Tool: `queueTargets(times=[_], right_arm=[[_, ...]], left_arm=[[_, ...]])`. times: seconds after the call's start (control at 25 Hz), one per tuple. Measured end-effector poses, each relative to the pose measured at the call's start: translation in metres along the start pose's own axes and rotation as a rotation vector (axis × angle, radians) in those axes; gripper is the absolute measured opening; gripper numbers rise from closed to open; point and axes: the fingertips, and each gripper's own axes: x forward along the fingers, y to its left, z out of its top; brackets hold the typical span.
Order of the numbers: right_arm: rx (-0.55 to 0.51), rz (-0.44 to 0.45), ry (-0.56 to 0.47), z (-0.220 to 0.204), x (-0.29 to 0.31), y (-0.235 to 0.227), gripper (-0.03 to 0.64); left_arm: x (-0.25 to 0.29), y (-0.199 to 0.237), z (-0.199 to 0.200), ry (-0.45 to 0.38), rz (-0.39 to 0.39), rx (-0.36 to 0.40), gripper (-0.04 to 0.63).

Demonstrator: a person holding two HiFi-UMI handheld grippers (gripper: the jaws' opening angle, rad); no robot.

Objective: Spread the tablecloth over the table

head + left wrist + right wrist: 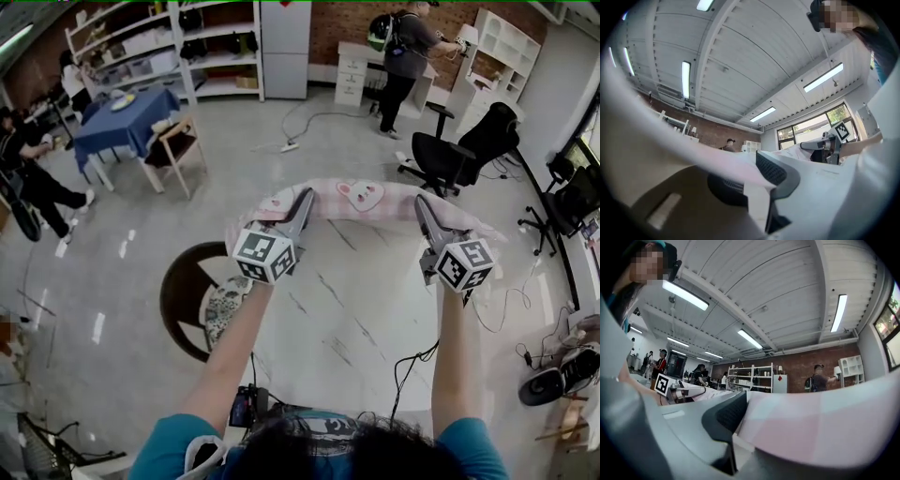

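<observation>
Between left gripper (306, 197) and right gripper (420, 202) | tablecloth (361, 195) long axis runs left-right | both clenched on its edge

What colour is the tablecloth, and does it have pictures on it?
The tablecloth has pale pink and white checks with bunny faces; the head view shows it best.

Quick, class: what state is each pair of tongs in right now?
Left tongs: closed on the pink checked fabric tablecloth.
Right tongs: closed on the same tablecloth.
</observation>
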Motion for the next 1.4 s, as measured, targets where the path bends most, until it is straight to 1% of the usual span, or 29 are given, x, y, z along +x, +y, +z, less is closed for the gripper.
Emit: queueTargets(times=[0.32, 0.48, 0.56, 0.84, 0.92, 1.04, 1.28, 1.4], right_arm=[[0.230, -0.061, 0.050, -0.072, -0.065, 0.011, 0.048], [0.322, -0.096, 0.072, -0.101, -0.094, 0.023, 0.048], [0.366, -0.115, 0.082, -0.115, -0.105, 0.030, 0.048], [0.520, -0.142, 0.144, -0.162, -0.146, 0.056, 0.048], [0.551, -0.149, 0.162, -0.173, -0.156, 0.060, 0.049], [0.568, -0.156, 0.185, -0.185, -0.173, 0.066, 0.049], [0.601, -0.137, 0.218, -0.203, -0.206, 0.087, 0.049], [0.638, -0.124, 0.223, -0.211, -0.222, 0.098, 0.049]], left_arm=[[-0.033, -0.044, -0.052, 0.132, -0.054, -0.071, 0.072], [-0.054, -0.062, -0.075, 0.211, -0.076, -0.167, 0.072], [-0.066, -0.067, -0.086, 0.238, -0.080, -0.212, 0.072], [-0.115, -0.092, -0.128, 0.315, -0.059, -0.338, 0.072], [-0.124, -0.098, -0.140, 0.335, -0.049, -0.402, 0.072], [-0.141, -0.111, -0.156, 0.359, -0.028, -0.490, 0.072], [-0.179, -0.135, -0.181, 0.399, 0.002, -0.594, 0.075], [-0.196, -0.145, -0.187, 0.415, 0.018, -0.615, 0.075]])
